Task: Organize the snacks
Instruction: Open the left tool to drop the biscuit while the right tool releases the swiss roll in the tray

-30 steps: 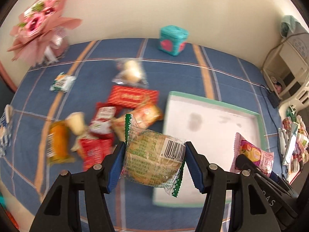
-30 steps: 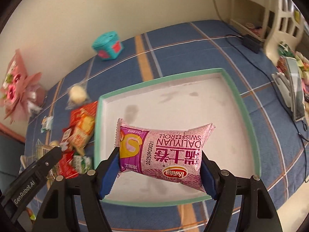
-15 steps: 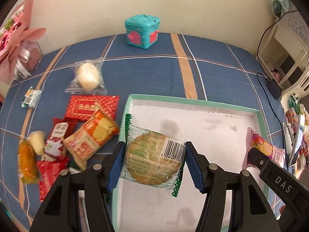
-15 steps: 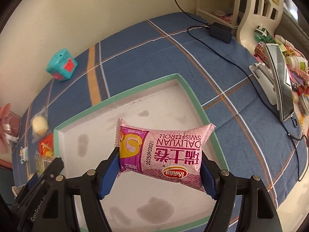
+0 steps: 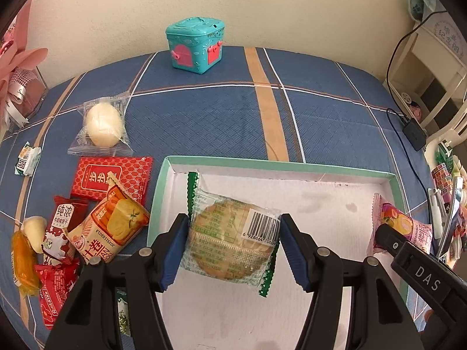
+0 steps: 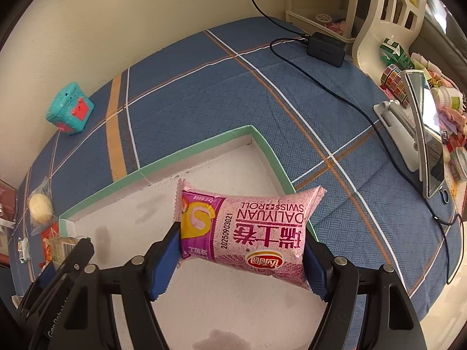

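My left gripper (image 5: 233, 250) is shut on a clear green-edged cookie packet (image 5: 230, 239) and holds it above the left part of a shallow white tray with a green rim (image 5: 280, 165). My right gripper (image 6: 242, 258) is shut on a pink Swiss roll packet (image 6: 248, 233) above the tray's (image 6: 189, 154) right side; that packet also shows at the right of the left wrist view (image 5: 400, 227). Several loose snacks lie left of the tray: a red packet (image 5: 111, 176), an orange cracker packet (image 5: 113, 227), a wrapped white bun (image 5: 102, 124).
A teal toy box (image 5: 195, 45) stands at the back by the wall. A pink bouquet (image 5: 17, 87) is at the far left. A charger with cable (image 6: 325, 48), a phone on a stand (image 6: 423, 134) and clutter sit at the right.
Both grippers have moved forward and lower over the tray, still holding their packets. The left one swung from beside the snack pile to over the tray.
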`<state>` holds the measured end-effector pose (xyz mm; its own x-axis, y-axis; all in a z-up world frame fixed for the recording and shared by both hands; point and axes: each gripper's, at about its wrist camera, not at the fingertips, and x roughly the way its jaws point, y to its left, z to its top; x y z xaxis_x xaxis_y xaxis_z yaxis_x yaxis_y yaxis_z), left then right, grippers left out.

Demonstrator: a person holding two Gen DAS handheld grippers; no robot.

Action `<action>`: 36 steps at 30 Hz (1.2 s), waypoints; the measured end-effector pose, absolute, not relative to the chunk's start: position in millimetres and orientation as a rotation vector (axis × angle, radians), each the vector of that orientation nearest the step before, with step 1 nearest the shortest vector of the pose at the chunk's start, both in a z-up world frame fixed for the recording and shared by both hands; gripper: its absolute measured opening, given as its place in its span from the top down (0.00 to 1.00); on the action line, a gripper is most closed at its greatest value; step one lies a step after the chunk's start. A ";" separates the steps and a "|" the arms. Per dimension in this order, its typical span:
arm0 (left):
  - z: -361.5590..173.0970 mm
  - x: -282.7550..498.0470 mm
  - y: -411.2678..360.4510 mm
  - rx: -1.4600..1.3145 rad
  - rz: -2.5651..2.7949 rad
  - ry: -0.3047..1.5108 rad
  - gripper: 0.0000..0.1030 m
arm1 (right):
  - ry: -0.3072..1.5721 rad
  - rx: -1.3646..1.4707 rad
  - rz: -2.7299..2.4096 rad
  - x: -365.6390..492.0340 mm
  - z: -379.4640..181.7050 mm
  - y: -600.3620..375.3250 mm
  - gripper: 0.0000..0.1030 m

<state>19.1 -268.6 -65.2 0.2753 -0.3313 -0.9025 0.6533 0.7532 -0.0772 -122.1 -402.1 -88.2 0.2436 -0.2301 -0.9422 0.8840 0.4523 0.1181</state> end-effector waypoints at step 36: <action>-22.9 24.9 -208.3 0.402 -0.561 0.955 0.04 | 1.016 0.638 -0.831 -122.5 -58.9 -373.4 0.00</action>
<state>24.9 -208.3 -22.9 0.4547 -0.2693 -0.8490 0.6105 0.7882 0.0770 -122.5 -373.4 -58.9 0.2810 -0.2952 -0.9132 0.8362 0.5422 0.0820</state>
